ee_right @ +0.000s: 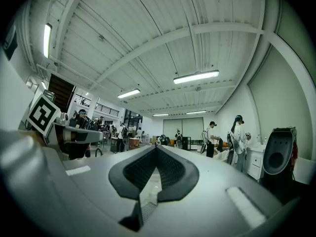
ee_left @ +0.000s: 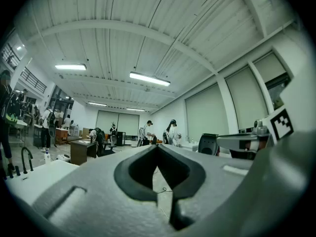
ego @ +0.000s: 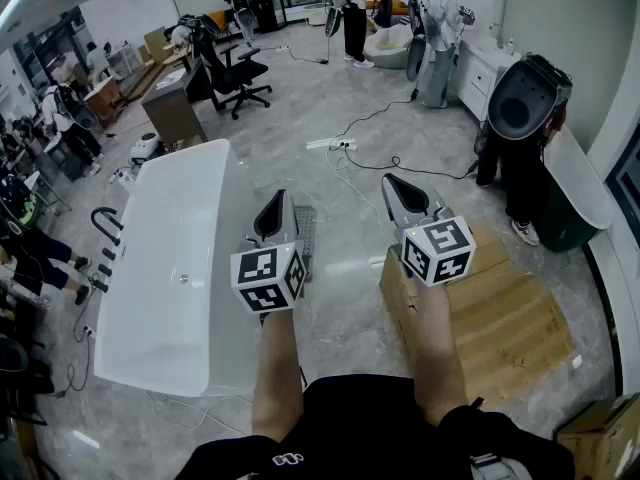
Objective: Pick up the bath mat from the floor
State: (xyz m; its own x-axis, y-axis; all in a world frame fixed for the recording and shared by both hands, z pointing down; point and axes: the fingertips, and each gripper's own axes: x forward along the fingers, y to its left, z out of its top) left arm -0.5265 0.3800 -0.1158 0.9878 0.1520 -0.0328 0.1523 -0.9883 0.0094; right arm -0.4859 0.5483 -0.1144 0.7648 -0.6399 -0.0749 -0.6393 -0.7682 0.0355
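Beside one bathtub (ego: 215,298), two closed, empty claws (ego: 277,201) (ego: 396,187)

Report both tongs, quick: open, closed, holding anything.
Left tongs: closed, tips together, nothing between them.
Right tongs: closed, tips together, nothing between them.
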